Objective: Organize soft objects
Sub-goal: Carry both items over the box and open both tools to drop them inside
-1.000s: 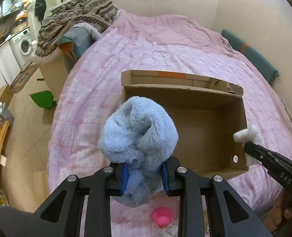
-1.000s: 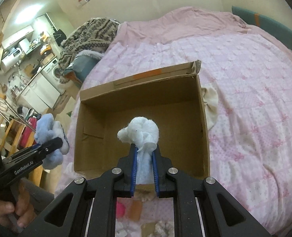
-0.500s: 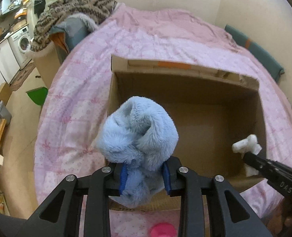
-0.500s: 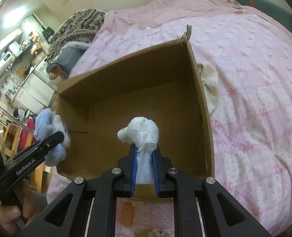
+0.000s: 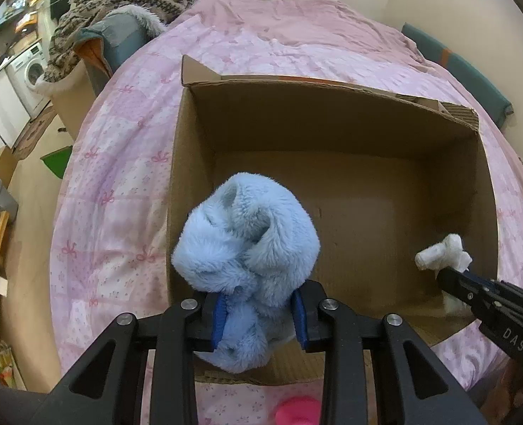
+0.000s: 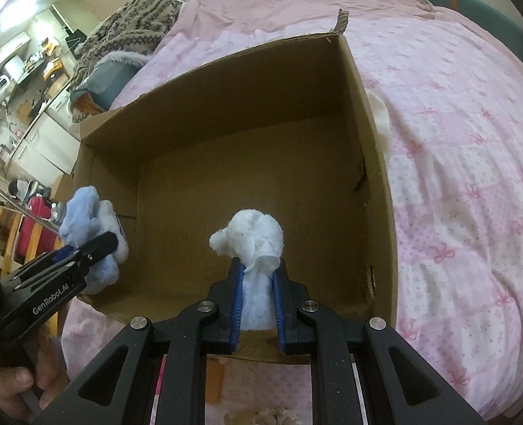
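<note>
An open cardboard box [image 5: 332,113] stands on a pink bed; it also shows in the right wrist view [image 6: 226,81]. My left gripper [image 5: 259,313] is shut on a fluffy light-blue soft item [image 5: 247,248], held over the box's near left edge; this item also shows in the right wrist view [image 6: 91,226]. My right gripper [image 6: 258,294] is shut on a white soft bundle [image 6: 252,241], held over the box's near right part; the bundle also shows in the left wrist view [image 5: 443,256]. The box's floor looks bare.
A pink quilt [image 6: 456,141] covers the bed. A cream cloth [image 6: 380,117] lies against the box's right wall outside. A patterned blanket [image 5: 120,3] is heaped at the far left. A pink round thing [image 5: 297,412] lies below the box's near edge.
Both grippers have moved forward toward the box with their soft items still held. The box now fills both views and the items hang over its opening.
</note>
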The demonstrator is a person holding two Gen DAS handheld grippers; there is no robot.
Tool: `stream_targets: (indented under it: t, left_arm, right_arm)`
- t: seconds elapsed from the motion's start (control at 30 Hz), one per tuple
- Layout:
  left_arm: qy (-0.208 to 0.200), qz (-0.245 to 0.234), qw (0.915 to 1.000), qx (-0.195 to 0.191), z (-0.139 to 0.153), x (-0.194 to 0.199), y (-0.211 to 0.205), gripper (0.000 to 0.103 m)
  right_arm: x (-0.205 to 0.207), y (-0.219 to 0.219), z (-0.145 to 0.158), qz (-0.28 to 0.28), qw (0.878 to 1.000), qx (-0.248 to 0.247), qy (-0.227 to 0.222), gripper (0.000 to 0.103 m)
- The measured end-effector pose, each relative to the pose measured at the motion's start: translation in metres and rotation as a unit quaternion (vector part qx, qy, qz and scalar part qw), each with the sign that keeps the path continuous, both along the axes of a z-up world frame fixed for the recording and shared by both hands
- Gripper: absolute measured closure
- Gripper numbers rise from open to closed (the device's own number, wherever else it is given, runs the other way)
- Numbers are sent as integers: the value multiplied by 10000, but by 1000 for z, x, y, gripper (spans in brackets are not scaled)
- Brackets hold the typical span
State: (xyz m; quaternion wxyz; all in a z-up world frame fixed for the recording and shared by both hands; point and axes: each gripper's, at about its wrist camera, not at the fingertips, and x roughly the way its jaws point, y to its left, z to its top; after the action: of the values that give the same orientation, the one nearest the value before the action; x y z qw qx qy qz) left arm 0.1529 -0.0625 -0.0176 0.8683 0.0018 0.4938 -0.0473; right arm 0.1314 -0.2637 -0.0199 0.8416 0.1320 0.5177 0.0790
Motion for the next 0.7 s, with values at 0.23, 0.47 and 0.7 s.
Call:
stream_targets:
  t: [0.23,0.47,0.7]
  left_arm:
    - [-144,-71,9999,-28,4,-4,-2,73]
    - [-154,-6,9999,-22,5,-3,1,72]
    - [-204,8,9998,-35,7,-3,2,67]
  right_arm:
    - [3,-1,-2,-121,9999,-42,26,87]
    - [3,-1,-5,-159,9998,-59,55,87]
    - [1,-2,-4,-141,9999,-29,13,86]
